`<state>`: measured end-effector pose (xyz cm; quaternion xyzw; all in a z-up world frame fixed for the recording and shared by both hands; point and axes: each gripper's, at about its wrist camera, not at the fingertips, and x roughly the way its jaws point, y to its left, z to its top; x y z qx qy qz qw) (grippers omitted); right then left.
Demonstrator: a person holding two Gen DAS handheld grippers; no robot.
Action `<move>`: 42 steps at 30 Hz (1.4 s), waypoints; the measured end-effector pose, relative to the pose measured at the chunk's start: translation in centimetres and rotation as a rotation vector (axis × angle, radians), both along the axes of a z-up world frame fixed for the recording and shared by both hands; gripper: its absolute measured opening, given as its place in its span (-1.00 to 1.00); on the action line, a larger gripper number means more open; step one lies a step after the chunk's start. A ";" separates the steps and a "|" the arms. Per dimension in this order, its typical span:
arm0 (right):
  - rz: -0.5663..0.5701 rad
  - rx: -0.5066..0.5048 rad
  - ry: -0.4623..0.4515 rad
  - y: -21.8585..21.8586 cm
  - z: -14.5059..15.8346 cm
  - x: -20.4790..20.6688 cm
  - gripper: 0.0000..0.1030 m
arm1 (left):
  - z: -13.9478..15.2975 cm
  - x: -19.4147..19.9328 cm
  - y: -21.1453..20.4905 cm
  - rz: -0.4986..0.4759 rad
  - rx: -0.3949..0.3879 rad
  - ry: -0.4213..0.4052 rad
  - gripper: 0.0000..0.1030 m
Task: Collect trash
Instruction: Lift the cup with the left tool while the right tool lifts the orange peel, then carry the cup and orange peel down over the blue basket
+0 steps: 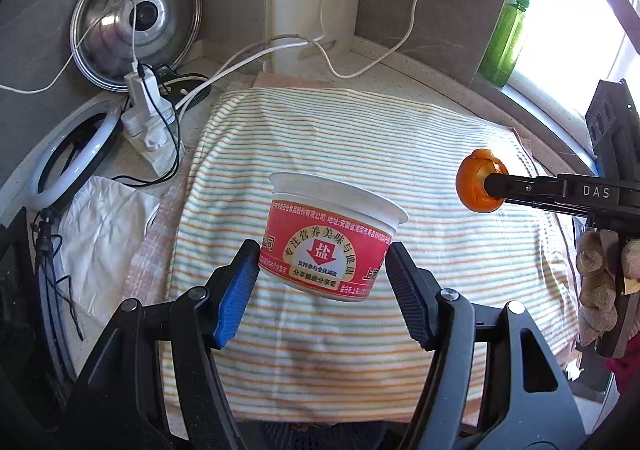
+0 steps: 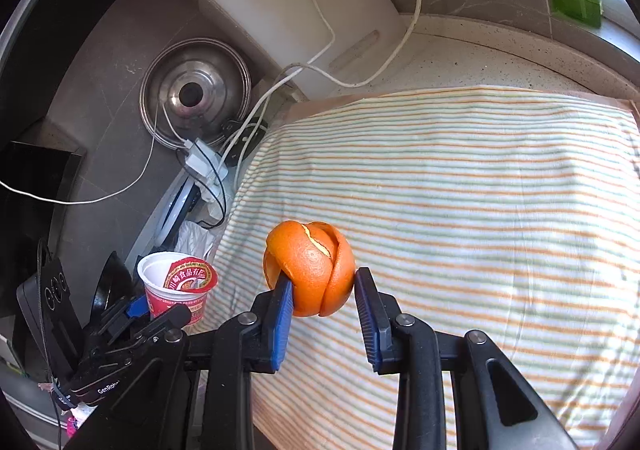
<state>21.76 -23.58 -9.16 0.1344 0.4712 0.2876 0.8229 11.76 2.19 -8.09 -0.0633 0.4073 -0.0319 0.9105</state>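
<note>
My left gripper (image 1: 322, 270) is shut on a white plastic cup with a red label (image 1: 330, 240) and holds it tilted above the striped towel (image 1: 360, 130). The cup also shows in the right wrist view (image 2: 176, 286), its foil lid peeled back. My right gripper (image 2: 322, 290) is shut on a curled orange peel (image 2: 310, 268) and holds it above the towel. From the left wrist view the peel (image 1: 474, 186) sits at the tip of the right gripper, to the right of the cup.
A steel pot lid (image 1: 134, 16) leans on the back wall at left. A white power strip with cables (image 1: 148, 122), a ring light (image 1: 72, 154) and a white plastic bag (image 1: 104, 226) lie left of the towel. A green soap bottle (image 1: 506, 38) stands on the window sill.
</note>
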 end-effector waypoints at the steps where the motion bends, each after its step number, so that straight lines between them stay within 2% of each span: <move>1: 0.000 -0.003 -0.003 0.1 0.1 -0.9 -0.41 | 0.0 -0.9 0.2 -0.001 -0.001 -0.002 0.30; 11: 0.008 -0.024 -0.029 1.6 0.3 -10.4 -0.41 | -1.8 -9.0 2.4 -0.010 -0.001 0.005 0.30; 18: 0.004 -0.040 -0.042 3.1 -0.5 -15.9 -0.41 | -3.5 -13.4 3.8 -0.012 -0.034 0.018 0.30; 26: -0.017 -0.056 -0.036 4.7 -2.7 -21.7 -0.41 | -6.6 -17.6 4.8 -0.035 -0.051 0.062 0.30; 33: -0.028 -0.096 0.014 5.7 -5.9 -25.8 -0.41 | -10.2 -20.1 5.2 -0.055 -0.085 0.133 0.30; 42: -0.031 -0.188 0.062 6.4 -10.2 -28.4 -0.41 | -15.0 -21.6 4.4 -0.071 -0.090 0.234 0.29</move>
